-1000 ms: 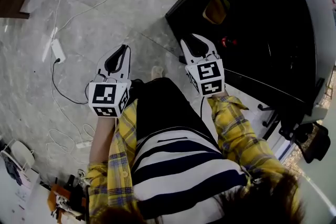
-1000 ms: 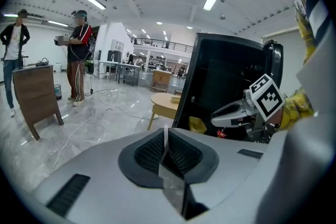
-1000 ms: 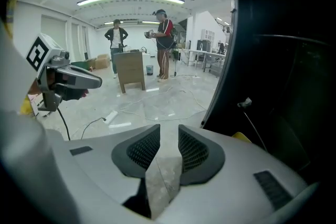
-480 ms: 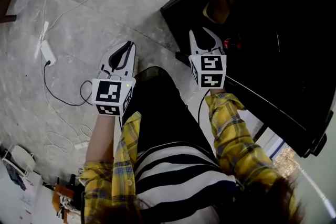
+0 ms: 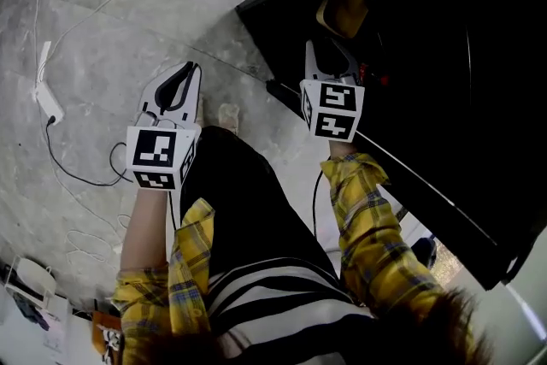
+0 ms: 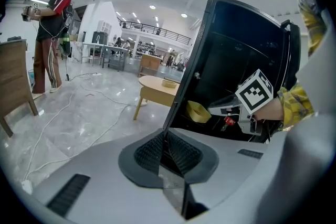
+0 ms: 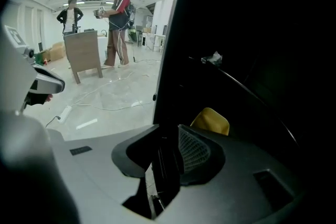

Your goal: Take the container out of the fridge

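Grey marble floor (image 5: 102,13) on the left, a white power strip (image 5: 44,98) trailing its cable, none of it part of the job. Over that floor hangs the left gripper (image 5: 188,71), jaws pressed together, nothing in them.

Now the action. The right gripper (image 5: 329,53) has pushed forward in the last second, from the front edge of the fridge (image 5: 444,55) into its open cavity, and the person has closed in with it. Its jaws look pressed together too, and empty. Just beyond its tip sits the container (image 5: 342,8) — yellow, inside the fridge, untouched.

So this reads as the approach, nearly done; I'd say those jaws must spread before any grab.

A small red item (image 6: 227,122) lies near the right gripper, label too small to read. No other writing shows — only the square markers.
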### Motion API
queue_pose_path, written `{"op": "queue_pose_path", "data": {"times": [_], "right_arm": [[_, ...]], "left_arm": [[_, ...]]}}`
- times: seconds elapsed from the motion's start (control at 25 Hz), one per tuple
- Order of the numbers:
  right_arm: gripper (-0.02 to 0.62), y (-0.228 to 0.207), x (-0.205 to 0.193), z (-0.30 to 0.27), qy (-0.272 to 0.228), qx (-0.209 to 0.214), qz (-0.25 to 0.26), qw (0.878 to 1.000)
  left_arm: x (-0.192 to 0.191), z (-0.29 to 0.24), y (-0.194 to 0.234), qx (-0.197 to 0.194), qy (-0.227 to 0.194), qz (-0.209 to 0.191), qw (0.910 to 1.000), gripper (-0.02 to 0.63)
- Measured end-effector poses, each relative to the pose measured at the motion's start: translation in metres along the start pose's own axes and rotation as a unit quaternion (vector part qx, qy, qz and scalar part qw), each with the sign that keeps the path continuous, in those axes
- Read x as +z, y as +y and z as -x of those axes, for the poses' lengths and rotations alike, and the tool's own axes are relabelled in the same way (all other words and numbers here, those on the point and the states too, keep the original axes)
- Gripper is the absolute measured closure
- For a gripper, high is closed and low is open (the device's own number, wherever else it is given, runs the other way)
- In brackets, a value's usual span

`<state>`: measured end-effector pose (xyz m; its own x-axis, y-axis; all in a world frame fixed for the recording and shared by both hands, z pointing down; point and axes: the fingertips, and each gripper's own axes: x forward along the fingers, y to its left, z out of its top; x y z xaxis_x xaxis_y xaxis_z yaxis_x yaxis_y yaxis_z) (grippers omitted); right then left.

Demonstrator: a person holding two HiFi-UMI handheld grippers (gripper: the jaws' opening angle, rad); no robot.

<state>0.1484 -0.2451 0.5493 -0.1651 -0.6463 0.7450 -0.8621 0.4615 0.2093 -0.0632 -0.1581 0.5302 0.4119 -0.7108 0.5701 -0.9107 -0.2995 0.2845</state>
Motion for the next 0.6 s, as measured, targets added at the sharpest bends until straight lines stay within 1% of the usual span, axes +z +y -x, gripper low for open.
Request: {"op": "queue_pose_path", "data": {"times": [0.2, 0.6], "right_arm": [[0.494, -0.016, -0.014, -0.027, 0.012, -0.023, -0.013, 1.0], [0.483, -0.042, -0.038, -0.072, 0.024, -0.05, -0.027, 0.998]], "left_arm": [[-0.007, -0.033, 0.002, -0.013, 0.004, -0.002, 0.9999, 0.575], [-0.02, -0.083, 0.001, -0.032, 0.008, -0.009, 0.9994, 0.575]]}}
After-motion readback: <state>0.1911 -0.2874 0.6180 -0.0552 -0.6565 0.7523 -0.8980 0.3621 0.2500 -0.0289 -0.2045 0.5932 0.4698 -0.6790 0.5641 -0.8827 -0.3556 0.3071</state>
